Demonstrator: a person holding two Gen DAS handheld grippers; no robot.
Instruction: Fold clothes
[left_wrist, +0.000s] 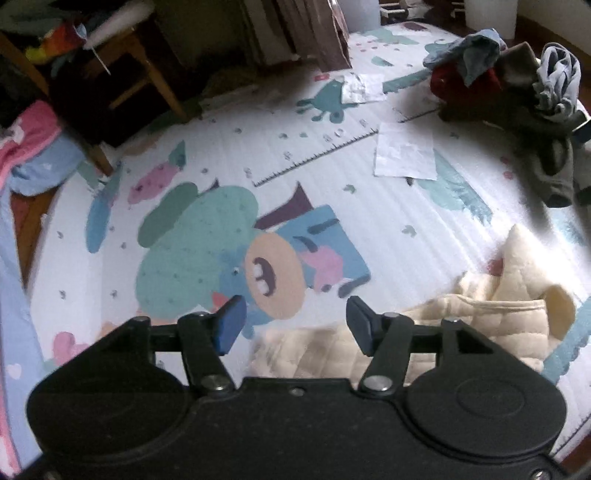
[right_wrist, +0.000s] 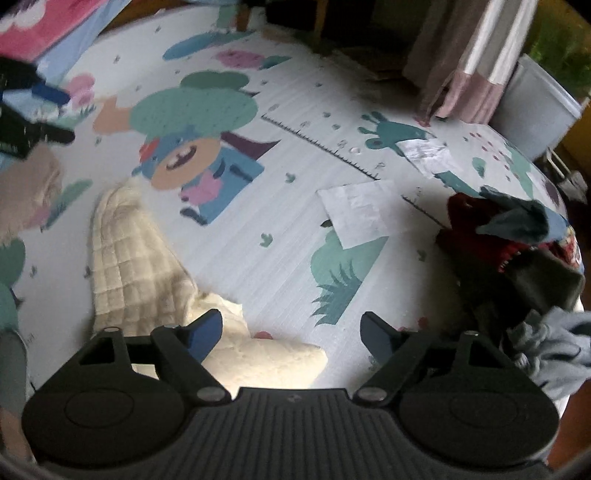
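Observation:
A cream quilted garment lies crumpled on the cartoon play mat, at the lower right of the left wrist view. My left gripper is open and empty, hovering just above the garment's left edge. In the right wrist view the same cream garment stretches from the left down under my open, empty right gripper, whose left finger is over the cloth. The left gripper shows blurred at the far left of that view.
A pile of unfolded clothes, red, blue and grey, sits at the mat's far right, also in the right wrist view. Sheets of white paper lie on the mat. A wooden chair and pink bedding stand at the left.

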